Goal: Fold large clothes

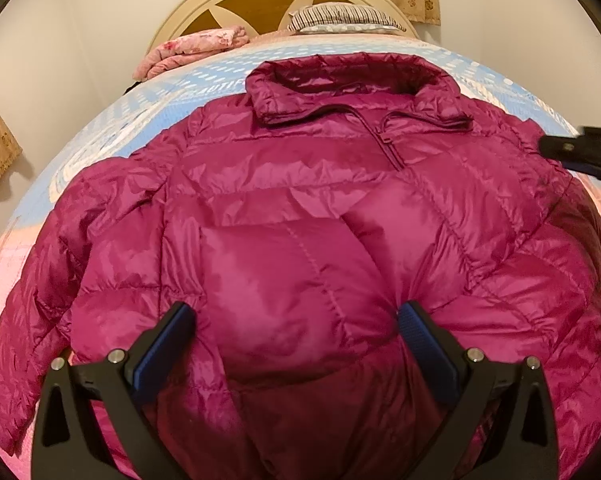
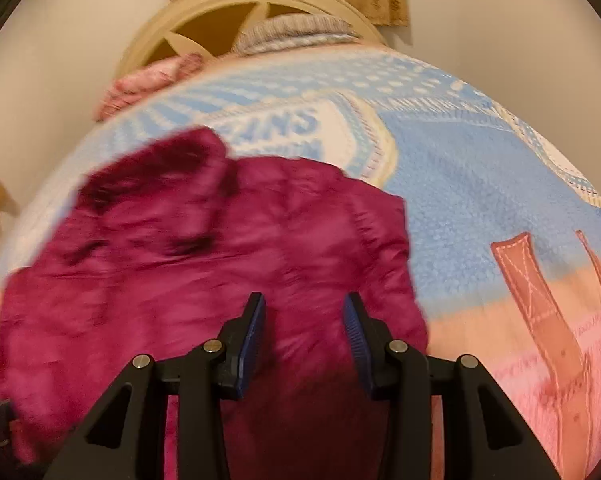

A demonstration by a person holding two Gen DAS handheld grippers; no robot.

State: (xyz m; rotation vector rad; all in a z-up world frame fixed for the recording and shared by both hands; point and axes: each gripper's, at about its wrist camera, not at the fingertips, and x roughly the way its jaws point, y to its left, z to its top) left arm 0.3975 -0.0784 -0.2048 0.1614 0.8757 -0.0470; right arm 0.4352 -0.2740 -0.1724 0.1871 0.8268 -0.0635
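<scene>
A shiny magenta quilted jacket (image 1: 300, 216) lies on a blanket (image 2: 480, 184) patterned in sky blue, white and pink. Behind sit a pink floral quilt (image 1: 192, 50), a grey striped pillow (image 1: 340, 18) and a cream headboard (image 1: 204, 4).

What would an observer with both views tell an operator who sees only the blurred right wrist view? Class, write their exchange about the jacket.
Operator: Is the jacket zipped?
Observer: The left wrist view shows the jacket front up, its zip open just below the collar.
Operator: And the left gripper?
Observer: The left gripper stands wide, with the padded front bulging between the jaws. I cannot confirm a grip.
</scene>
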